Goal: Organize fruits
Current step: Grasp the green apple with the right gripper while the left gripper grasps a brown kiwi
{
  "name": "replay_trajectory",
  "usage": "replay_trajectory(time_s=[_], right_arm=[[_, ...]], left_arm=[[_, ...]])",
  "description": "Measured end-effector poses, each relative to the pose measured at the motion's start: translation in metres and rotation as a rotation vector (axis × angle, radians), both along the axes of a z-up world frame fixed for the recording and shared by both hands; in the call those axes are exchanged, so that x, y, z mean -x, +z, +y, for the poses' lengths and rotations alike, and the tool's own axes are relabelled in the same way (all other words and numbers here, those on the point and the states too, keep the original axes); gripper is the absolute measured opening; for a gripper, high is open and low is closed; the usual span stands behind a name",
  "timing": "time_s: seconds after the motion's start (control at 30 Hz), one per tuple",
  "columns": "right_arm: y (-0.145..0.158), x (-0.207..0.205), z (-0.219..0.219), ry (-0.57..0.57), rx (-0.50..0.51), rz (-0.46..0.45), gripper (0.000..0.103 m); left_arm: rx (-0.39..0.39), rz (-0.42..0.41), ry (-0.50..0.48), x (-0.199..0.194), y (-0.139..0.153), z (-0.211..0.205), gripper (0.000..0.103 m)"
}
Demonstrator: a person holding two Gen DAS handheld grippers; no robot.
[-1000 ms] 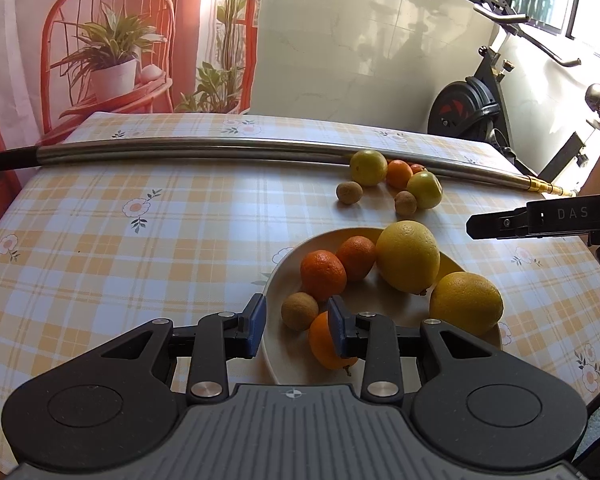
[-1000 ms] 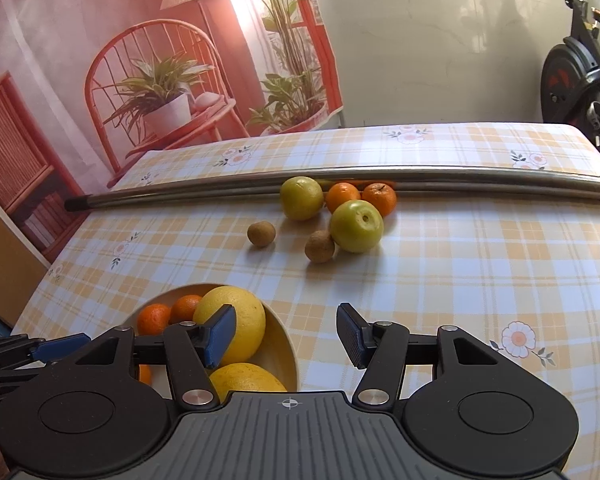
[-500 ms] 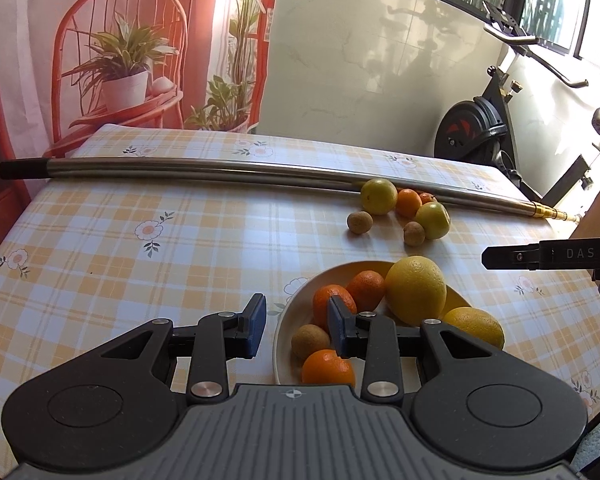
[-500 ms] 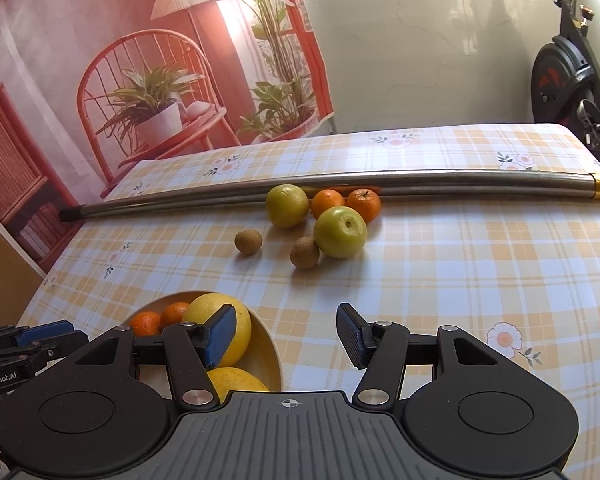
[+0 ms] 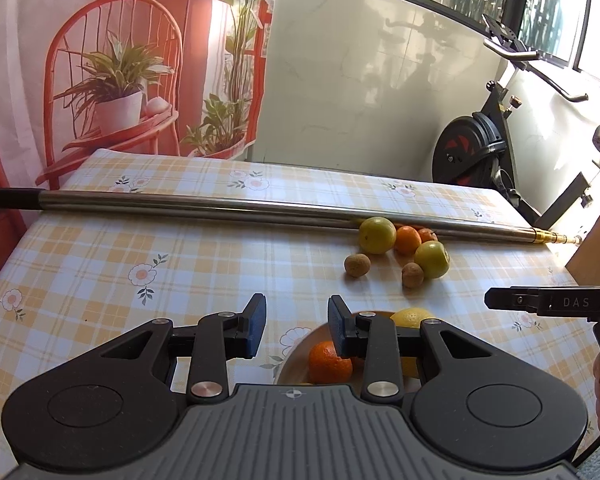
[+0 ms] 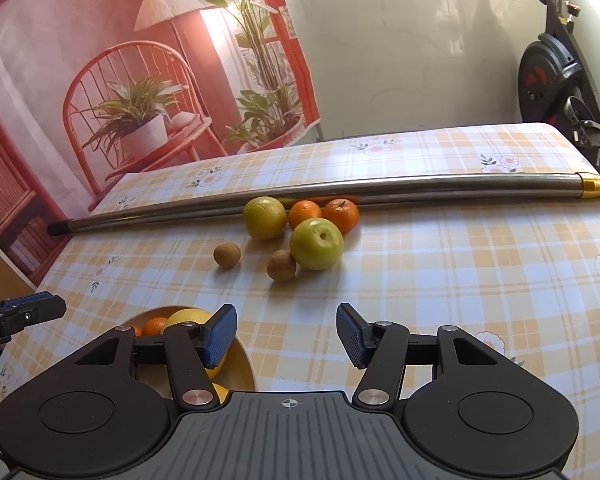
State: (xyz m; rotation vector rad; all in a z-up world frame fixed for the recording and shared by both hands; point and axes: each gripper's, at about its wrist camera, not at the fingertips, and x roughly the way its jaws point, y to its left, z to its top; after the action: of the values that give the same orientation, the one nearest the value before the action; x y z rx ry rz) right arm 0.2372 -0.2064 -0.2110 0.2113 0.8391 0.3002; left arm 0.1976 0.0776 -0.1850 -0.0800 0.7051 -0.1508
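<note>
A cream bowl [image 5: 290,360] holds an orange [image 5: 328,362] and a large yellow citrus [image 5: 410,316]; my left gripper [image 5: 296,320] hovers over its near left rim, jaws a little apart and empty. Further back on the table lie loose fruits: a yellow-green fruit [image 6: 265,218], two oranges [image 6: 305,214], a green apple [image 6: 317,243] and two small brown fruits [image 6: 227,255]. My right gripper [image 6: 286,330] is open and empty, above the cloth between the bowl [image 6: 242,364] and the loose fruits. Its finger [image 5: 540,303] shows at the right of the left wrist view.
A long metal pole [image 5: 220,204] lies across the checked tablecloth right behind the loose fruits. An exercise bike [image 5: 472,152] stands past the table's far right corner. A printed backdrop with a red chair hangs behind the table's left side.
My left gripper has risen and drawn back from over the bowl, so most of the bowl's fruit now sits hidden under its fingers. The right gripper has hardly moved.
</note>
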Motion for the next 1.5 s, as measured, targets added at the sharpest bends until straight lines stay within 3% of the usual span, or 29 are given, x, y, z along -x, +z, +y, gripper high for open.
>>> replay_trajectory(time_s=[0.5,0.73,0.97,1.33,1.5], right_arm=[[-0.012,-0.043,-0.002,-0.002,0.034,-0.045,0.052],[-0.031,-0.081,-0.011,-0.061,-0.076,0.001,0.052],[-0.047,-0.107,-0.008,-0.045,-0.093,0.04,0.052],[-0.064,-0.115,-0.008,-0.059,-0.164,0.094,0.044],[-0.063,-0.108,-0.011,-0.073,-0.151,0.084,0.044]], left_arm=[[0.024,-0.016,-0.074,-0.059,0.008,-0.034,0.037],[0.002,0.009,-0.088,-0.082,-0.002,-0.043,0.037],[-0.003,0.045,-0.104,-0.1,-0.011,-0.045,0.037],[0.014,0.106,-0.124,-0.114,-0.032,-0.05,0.037],[0.036,0.139,-0.137,-0.121,-0.041,-0.052,0.037]])
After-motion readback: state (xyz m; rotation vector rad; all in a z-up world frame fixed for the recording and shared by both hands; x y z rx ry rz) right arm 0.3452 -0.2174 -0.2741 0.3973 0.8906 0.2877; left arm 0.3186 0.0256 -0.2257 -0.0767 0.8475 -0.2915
